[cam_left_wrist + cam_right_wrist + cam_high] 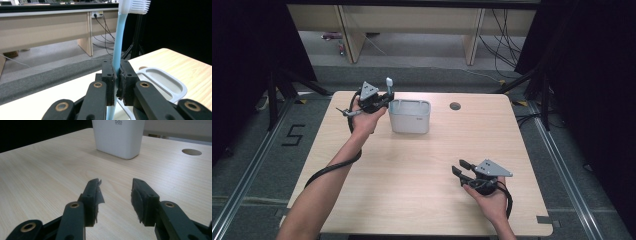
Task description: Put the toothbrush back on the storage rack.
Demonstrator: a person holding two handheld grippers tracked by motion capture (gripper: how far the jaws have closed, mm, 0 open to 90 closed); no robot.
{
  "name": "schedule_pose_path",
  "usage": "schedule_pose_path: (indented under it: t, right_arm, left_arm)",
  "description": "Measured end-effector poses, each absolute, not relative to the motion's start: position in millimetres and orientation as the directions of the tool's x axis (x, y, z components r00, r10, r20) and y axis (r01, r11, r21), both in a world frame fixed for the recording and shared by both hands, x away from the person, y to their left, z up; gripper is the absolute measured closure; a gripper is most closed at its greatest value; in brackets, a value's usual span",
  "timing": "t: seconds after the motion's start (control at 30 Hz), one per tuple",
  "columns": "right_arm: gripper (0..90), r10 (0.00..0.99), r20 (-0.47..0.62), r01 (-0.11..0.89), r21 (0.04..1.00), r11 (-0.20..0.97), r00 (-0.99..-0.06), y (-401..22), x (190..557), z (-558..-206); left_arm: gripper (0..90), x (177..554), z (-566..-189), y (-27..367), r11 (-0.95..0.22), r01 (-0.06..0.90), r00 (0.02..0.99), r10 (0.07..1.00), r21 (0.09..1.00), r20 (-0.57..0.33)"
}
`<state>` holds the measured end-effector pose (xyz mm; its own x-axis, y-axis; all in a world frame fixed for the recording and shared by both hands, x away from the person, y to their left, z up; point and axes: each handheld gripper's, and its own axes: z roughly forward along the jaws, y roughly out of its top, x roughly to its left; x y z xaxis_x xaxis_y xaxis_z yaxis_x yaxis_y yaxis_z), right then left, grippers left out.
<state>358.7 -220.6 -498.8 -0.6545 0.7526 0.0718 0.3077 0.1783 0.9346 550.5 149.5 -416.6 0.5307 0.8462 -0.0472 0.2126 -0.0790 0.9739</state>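
**Toothbrush held upright beside the holder, left side of the surface**

Left gripper is clamped on the blue handle of the toothbrush, jaws pinched tight on the stem. Brush stands near vertical, white bristle head up and the handle's lower end running down below the jaws. Judgement: it is held upright so the lower end can go straight down into the white holder, which sits just beside this gripper at the far-left part of the surface. In the left gripper view the holder's rim lies just right of and below the jaws, compartments open upward; the brush is not yet inside.

Right gripper rests low near the front right, jaws apart with nothing between them, pointing toward the holder across bare wood. Judgement: parked clear so it stays out of the left hand's path.

Room to move: the holder stands close to the far edge, the left gripper close to the far-left corner, so little margin outward there. A round cable hole lies right of the holder, apart from it. The middle of the surface is open
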Motion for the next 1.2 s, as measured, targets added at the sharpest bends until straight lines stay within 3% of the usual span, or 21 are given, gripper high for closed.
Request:
schedule_pose_path:
  t: [1.2]
  right_arm:
    - [58.0,0.748,0.077,0.332,0.923,0.197,-0.659,-219.8,358.0,-500.6]
  left_arm:
    - [83.4,557.6,-446.8,145.4,-0.103,0.35,0.518,0.849,0.931,-0.101]
